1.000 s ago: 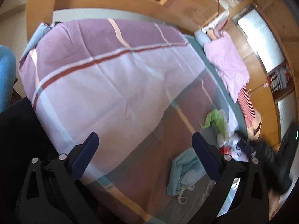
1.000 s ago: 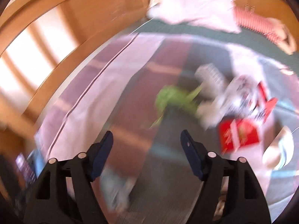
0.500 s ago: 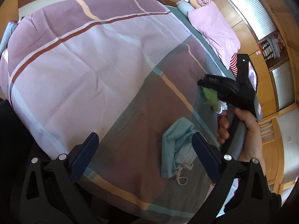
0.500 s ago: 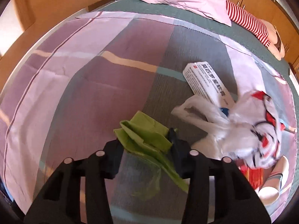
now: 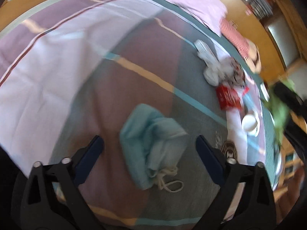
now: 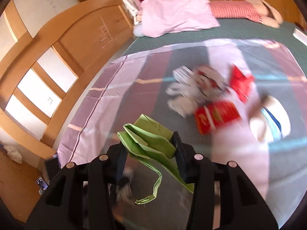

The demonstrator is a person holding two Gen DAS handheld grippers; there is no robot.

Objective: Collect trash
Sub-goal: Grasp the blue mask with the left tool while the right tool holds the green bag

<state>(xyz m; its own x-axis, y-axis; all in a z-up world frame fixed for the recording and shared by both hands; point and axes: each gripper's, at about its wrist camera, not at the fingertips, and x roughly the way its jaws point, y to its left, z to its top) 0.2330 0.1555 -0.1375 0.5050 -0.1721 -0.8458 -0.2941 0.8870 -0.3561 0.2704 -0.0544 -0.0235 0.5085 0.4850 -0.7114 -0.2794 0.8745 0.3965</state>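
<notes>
The left tongs (image 5: 149,153) hang over a bed (image 5: 57,67) spread with a striped purple, grey and teal quilt. Their jaws are closing, yet the blue pads (image 5: 90,159) stand clear on either side of a crumpled light-blue face mask (image 5: 151,145) that lies on the quilt, its white ear loops (image 5: 168,180) trailing toward the camera. Nothing is pressed between them.

The right tongs (image 6: 149,149) are clenched on a folded green plastic bag (image 6: 149,140), both pads hard against its sides. The bag hangs above the quilt, with one thin strip drooping below the grip. In the left wrist view this same green bag (image 5: 280,111) shows as a blur at the far right edge beside the dark body of the other tool.

More trash lies farther up the bed, near its right side: a white printed plastic bag (image 6: 191,94) bunched in a heap, a red carton (image 6: 216,117) just beside it, a second red packet (image 6: 239,84) beyond, and what looks like a white paper cup (image 6: 272,118) on its side, though motion blur makes that uncertain. A white box with print (image 5: 201,46) sits at the far end of the heap.

At the head of the bed rest a pink pillow (image 6: 176,13) and a red-and-white striped soft toy (image 6: 234,9) on a green sheet. Wooden wardrobe panels (image 6: 57,44) line the wall.
</notes>
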